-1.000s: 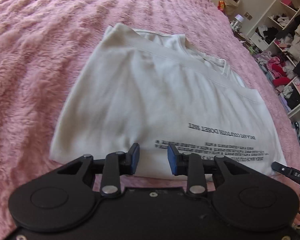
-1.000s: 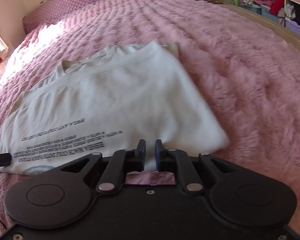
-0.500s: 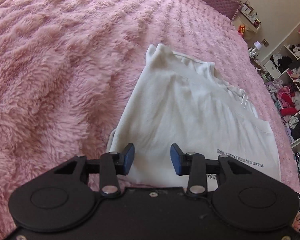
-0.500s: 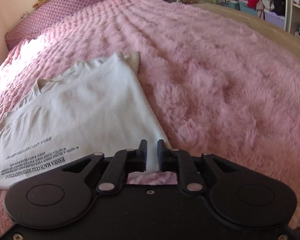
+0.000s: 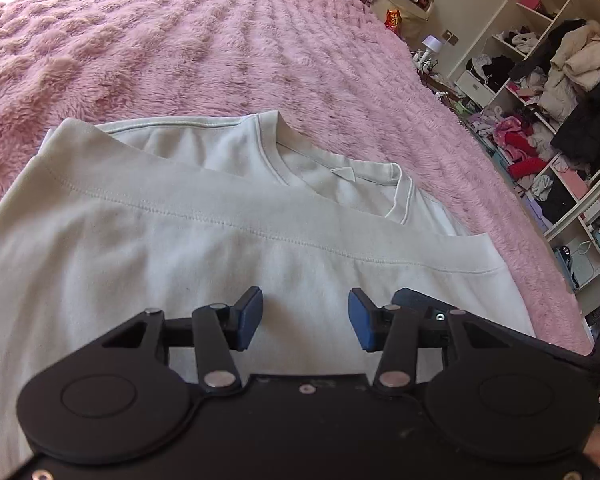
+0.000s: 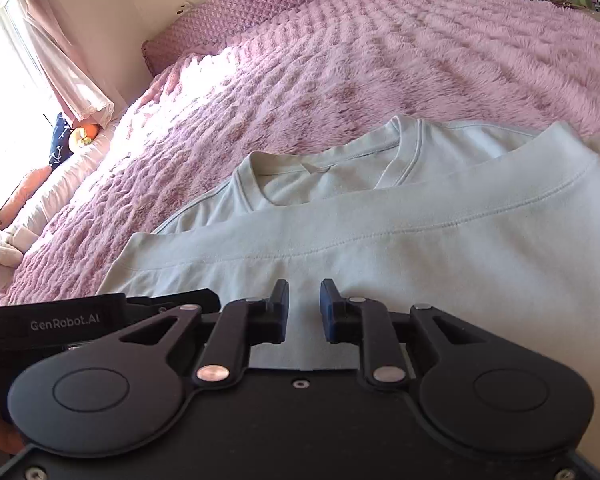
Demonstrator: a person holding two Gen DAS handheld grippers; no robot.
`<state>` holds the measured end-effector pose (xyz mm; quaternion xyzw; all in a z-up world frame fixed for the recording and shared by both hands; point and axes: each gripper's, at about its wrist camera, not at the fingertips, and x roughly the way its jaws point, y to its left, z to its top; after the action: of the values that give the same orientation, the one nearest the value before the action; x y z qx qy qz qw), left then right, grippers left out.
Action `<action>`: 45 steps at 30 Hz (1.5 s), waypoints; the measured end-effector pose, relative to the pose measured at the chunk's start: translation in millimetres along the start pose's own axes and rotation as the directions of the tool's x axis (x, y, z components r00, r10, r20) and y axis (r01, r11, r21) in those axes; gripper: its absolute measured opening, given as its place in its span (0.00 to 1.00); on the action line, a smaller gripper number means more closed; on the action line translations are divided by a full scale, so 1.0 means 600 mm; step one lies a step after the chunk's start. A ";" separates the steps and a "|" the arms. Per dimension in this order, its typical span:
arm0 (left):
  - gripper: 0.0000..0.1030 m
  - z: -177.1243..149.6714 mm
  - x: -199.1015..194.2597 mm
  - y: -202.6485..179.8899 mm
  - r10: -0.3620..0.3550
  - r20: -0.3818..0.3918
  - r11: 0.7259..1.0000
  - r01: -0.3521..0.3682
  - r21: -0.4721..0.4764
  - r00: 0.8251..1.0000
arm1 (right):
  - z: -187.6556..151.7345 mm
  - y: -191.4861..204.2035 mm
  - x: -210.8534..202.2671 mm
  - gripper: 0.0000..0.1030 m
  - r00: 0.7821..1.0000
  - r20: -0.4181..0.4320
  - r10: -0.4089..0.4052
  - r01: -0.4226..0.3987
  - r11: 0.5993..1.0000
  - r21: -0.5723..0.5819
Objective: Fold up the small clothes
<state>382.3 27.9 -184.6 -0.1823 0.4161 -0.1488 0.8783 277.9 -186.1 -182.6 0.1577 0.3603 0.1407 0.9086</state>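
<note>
Since the earlier frames both grippers have swung inward from the outer edges of the garment to its middle, so the printed text is out of sight and the neckline now fills the view. At far left of the right wrist view, a window with a pink curtain (image 6: 66, 76) lights a quilted purple headboard (image 6: 260, 4). The white T-shirt (image 5: 148, 248) lies folded on the fluffy pink bedspread (image 5: 160, 40), its hemmed lower edge brought up to just below the collar (image 5: 340, 168). The left gripper (image 5: 305, 318) hovers over the folded cloth with its blue-padded fingers (image 5: 248, 318) spread apart and nothing between them. The right gripper (image 6: 304, 310) sits close beside it, its body visible at the right of the left wrist view; its fingers (image 6: 280, 312) stand a narrow gap apart, pinching nothing, with the shirt (image 6: 420, 248) beneath. At far right, open shelves (image 5: 548, 92) hold heaped clothing.
</note>
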 end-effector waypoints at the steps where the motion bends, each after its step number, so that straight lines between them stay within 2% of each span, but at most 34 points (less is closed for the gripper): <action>1: 0.46 0.008 0.006 0.010 -0.004 -0.003 1.000 0.003 -0.002 1.000 | 0.009 -0.018 -0.002 0.17 1.000 0.004 -0.024 0.024 1.000 0.004; 3: 0.47 0.026 0.004 0.041 0.017 0.008 1.000 -0.017 0.010 1.000 | 0.025 -0.060 -0.015 0.17 0.998 0.024 -0.064 0.063 0.998 0.014; 5: 0.47 0.037 -0.016 0.069 0.110 0.040 0.993 -0.111 0.027 0.993 | 0.038 -0.108 -0.033 0.17 0.987 0.053 -0.152 0.151 0.988 0.023; 6: 0.47 0.045 -0.020 0.085 0.150 0.044 0.988 -0.151 0.020 0.988 | 0.044 -0.135 -0.046 0.17 0.978 0.066 -0.196 0.193 0.980 0.038; 8: 0.47 0.056 -0.028 0.125 0.181 0.051 0.983 -0.180 -0.030 0.982 | 0.055 -0.198 -0.067 0.16 0.965 0.079 -0.249 0.240 0.965 0.106; 10: 0.46 0.059 -0.033 0.156 0.184 0.059 0.981 -0.180 -0.069 0.981 | 0.054 -0.239 -0.081 0.03 0.965 0.080 -0.248 0.234 0.960 0.157; 13: 0.45 0.047 -0.021 0.185 0.141 0.053 0.982 -0.133 -0.138 0.989 | 0.037 -0.266 -0.076 0.00 0.971 0.067 -0.230 0.210 0.952 0.223; 17: 0.46 0.045 -0.014 0.170 0.176 0.042 0.979 -0.171 -0.111 0.983 | 0.032 -0.249 -0.069 0.00 0.961 0.067 -0.268 0.250 0.947 0.200; 19: 0.45 0.055 -0.031 0.155 0.185 0.028 0.976 -0.180 -0.120 0.982 | 0.041 -0.232 -0.076 0.00 0.954 0.058 -0.295 0.279 0.940 0.196; 20: 0.44 0.059 -0.047 0.145 0.177 0.029 0.977 -0.172 -0.124 0.984 | 0.046 -0.216 -0.086 0.02 0.946 0.067 -0.316 0.299 0.935 0.191; 21: 0.44 0.057 -0.063 0.137 0.164 0.042 0.980 -0.158 -0.119 0.986 | 0.045 -0.196 -0.099 0.10 0.944 0.088 -0.318 0.298 0.936 0.186; 22: 0.45 0.045 -0.093 0.124 0.134 0.068 0.986 -0.126 -0.110 0.989 | 0.036 -0.171 -0.120 0.11 0.950 0.116 -0.290 0.269 0.949 0.167; 23: 0.46 0.033 -0.116 0.114 0.112 0.076 0.989 -0.104 -0.109 0.991 | 0.024 -0.136 -0.137 0.11 0.962 0.130 -0.240 0.225 0.967 0.121; 24: 0.47 0.019 -0.133 0.104 0.101 0.071 0.990 -0.093 -0.105 0.992 | 0.010 -0.104 -0.150 0.11 0.965 0.147 -0.217 0.208 0.975 0.076; 26: 0.47 -0.025 -0.169 0.087 0.090 0.061 0.992 -0.085 -0.091 0.994 | -0.028 -0.046 -0.174 0.11 0.968 0.158 -0.196 0.199 0.980 -0.001; 28: 0.48 -0.071 -0.195 0.082 0.107 0.042 0.992 -0.104 -0.075 0.993 | -0.061 -0.024 -0.190 0.10 0.966 0.150 -0.209 0.211 0.977 0.002; 30: 0.49 -0.116 -0.206 0.086 0.149 0.024 0.987 -0.147 -0.057 0.989 | -0.089 -0.028 -0.204 0.11 0.951 0.141 -0.275 0.273 0.961 0.033; 33: 0.49 -0.155 -0.196 0.118 0.183 -0.024 0.979 -0.185 -0.084 0.983 | -0.121 -0.071 -0.214 0.10 0.920 0.098 -0.380 0.372 0.924 0.093; 36: 0.50 -0.178 -0.191 0.153 0.142 -0.008 0.980 -0.142 -0.140 0.990 | -0.146 -0.112 -0.215 0.07 0.903 0.066 -0.425 0.418 0.903 0.098; 37: 0.50 -0.176 -0.194 0.156 0.137 -0.017 0.977 -0.138 -0.161 0.990 | -0.147 -0.119 -0.217 0.07 0.905 0.056 -0.422 0.416 0.904 0.096; 39: 0.50 -0.169 -0.213 0.151 0.142 -0.029 0.972 -0.145 -0.184 0.989 | -0.135 -0.103 -0.222 0.08 0.894 0.035 -0.446 0.443 0.894 0.070; 40: 0.51 -0.168 -0.227 0.147 0.150 -0.019 0.971 -0.151 -0.186 0.989 | -0.127 -0.086 -0.228 0.12 0.895 0.038 -0.444 0.442 0.895 0.063; 43: 0.54 -0.174 -0.264 0.135 0.140 0.014 0.974 -0.136 -0.182 0.990 | -0.113 -0.021 -0.239 0.12 0.937 0.085 -0.340 0.337 0.940 0.044; 45: 0.55 -0.184 -0.272 0.137 0.146 0.011 0.973 -0.142 -0.183 0.989 | -0.108 0.026 -0.229 0.12 0.953 0.106 -0.284 0.286 0.958 0.002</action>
<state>205.3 146.7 -175.8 -0.2330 0.4293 -0.0437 0.8715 134.1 -210.6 -137.8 0.1051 0.3301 0.0022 0.9381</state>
